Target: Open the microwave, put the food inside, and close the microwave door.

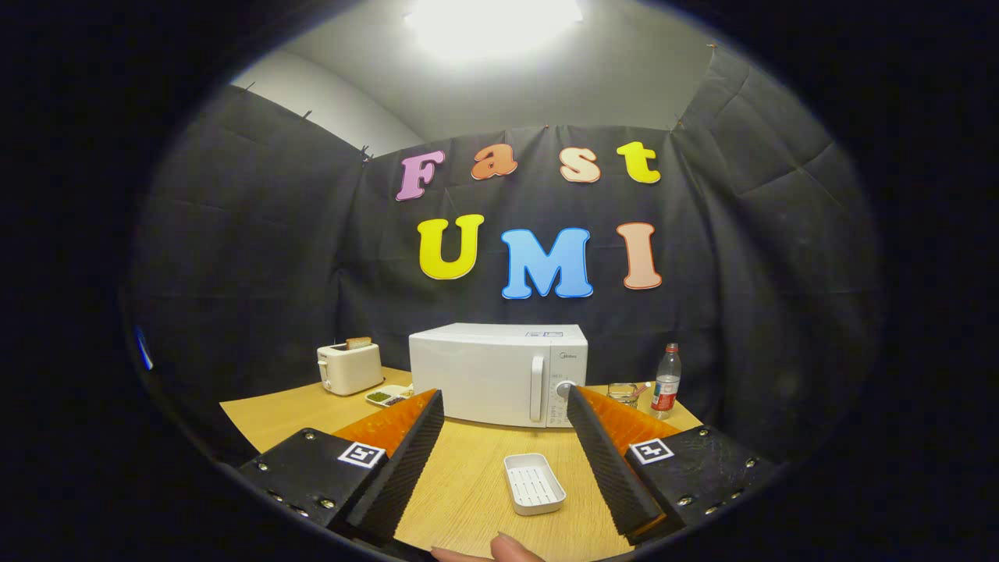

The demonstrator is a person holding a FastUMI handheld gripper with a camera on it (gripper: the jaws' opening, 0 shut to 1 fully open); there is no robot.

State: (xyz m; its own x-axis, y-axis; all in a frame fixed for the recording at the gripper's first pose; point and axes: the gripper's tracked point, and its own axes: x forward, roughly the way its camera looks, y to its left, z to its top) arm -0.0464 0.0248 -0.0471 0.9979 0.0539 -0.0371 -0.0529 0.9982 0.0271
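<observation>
A white microwave (499, 373) stands on the wooden table (468, 476) beyond my fingers, its door shut and a vertical handle (537, 388) at the door's right side. A small white ribbed tray (534, 483) lies on the table between my fingers, nearer to me than the microwave; I cannot tell what is in it. My gripper (506, 398) is open, fingers wide apart, nothing between them but the table below.
A white toaster (349, 367) with a slice of bread stands left of the microwave, a small dish (385, 396) with green food beside it. Right of the microwave are a glass (623, 393) and a plastic bottle (666, 382). A fingertip (511, 549) shows beneath the fingers.
</observation>
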